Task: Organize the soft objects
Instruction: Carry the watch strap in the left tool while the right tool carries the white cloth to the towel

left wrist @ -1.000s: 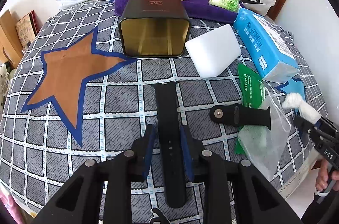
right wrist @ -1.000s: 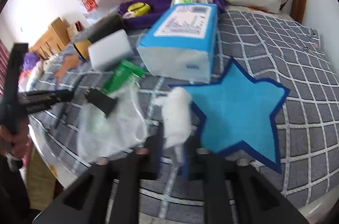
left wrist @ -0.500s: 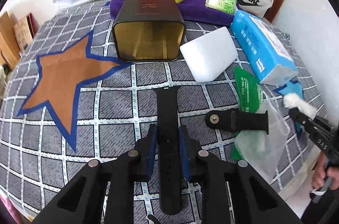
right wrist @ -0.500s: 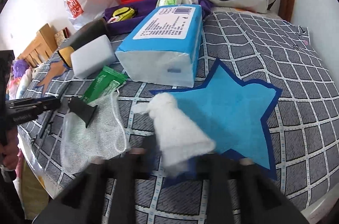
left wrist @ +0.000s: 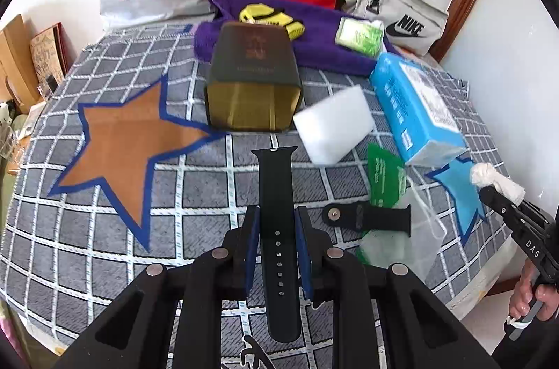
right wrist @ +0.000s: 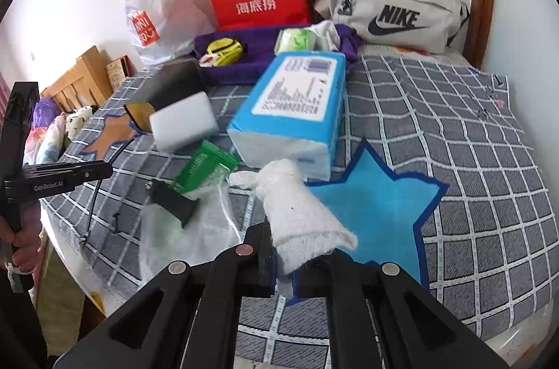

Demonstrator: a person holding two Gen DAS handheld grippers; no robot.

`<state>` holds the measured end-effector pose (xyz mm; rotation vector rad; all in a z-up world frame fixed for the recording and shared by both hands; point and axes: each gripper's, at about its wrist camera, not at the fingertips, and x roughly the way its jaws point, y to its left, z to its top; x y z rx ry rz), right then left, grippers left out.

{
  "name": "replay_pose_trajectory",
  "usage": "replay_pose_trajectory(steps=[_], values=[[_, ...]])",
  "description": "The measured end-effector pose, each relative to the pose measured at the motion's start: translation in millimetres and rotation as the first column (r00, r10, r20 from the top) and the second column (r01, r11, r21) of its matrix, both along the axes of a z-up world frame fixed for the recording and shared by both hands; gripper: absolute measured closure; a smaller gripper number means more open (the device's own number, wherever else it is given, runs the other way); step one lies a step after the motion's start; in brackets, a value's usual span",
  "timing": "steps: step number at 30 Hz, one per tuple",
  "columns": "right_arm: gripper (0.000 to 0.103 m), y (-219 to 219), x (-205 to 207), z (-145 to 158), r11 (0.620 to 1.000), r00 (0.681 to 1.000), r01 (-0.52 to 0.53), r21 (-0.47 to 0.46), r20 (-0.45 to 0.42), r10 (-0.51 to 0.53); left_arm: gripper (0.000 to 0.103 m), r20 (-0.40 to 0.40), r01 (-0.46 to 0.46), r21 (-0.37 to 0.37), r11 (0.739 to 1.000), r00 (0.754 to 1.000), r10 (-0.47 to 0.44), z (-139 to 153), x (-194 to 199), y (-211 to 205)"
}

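Left wrist view: the left gripper (left wrist: 276,243) is clamped on a black strap (left wrist: 276,219) that runs forward between its blue pads, over the grid-patterned cloth (left wrist: 104,240). Ahead stand an open dark box (left wrist: 253,79) and, beside it, a white sponge (left wrist: 333,124); a brown star (left wrist: 122,145) lies to the left. A second strap piece (left wrist: 367,219) lies on a mesh bag (left wrist: 401,246) near the cloth's right edge, next to a green packet (left wrist: 382,177) and a blue tissue pack (left wrist: 415,110). At the far right the right gripper (left wrist: 496,191) shows from the side, holding a white cloth (left wrist: 496,180) above the blue star (left wrist: 457,184). Only this view shows the held strap in full.

Right wrist view: the right gripper (right wrist: 284,250) is clamped on the white cloth (right wrist: 297,212), which hangs over the blue star's (right wrist: 377,208) left edge. This view alone shows the whole blue star and the Nike bag (right wrist: 391,9) at the far edge. The left gripper (right wrist: 63,175) shows at the left edge; how its fingers stand cannot be told here.
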<state>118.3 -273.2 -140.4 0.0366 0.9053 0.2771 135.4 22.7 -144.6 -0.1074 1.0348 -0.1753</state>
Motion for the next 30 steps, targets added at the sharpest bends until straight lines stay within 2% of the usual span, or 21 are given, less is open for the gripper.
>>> replay_pose_trajectory(steps=[16, 25, 30], values=[[0.097, 10.1, 15.1, 37.6, 1.000, 0.999, -0.018, 0.007, 0.048, 0.018, 0.084, 0.094, -0.017, -0.027, 0.999, 0.995, 0.019, 49.6, 18.4, 10.3], [0.097, 13.8, 43.8, 62.6, 0.999, 0.996, -0.032, 0.008, 0.089, 0.031, 0.083, 0.139, -0.018, -0.025, 1.000, 0.990, 0.021, 75.2, 42.6, 10.2], [0.097, 13.6, 65.3, 70.7, 0.999, 0.995, -0.036, 0.039, 0.097, 0.033, 0.083, 0.152, -0.014, -0.026, 1.000, 0.988, 0.017, 84.9, 59.0, 9.4]])
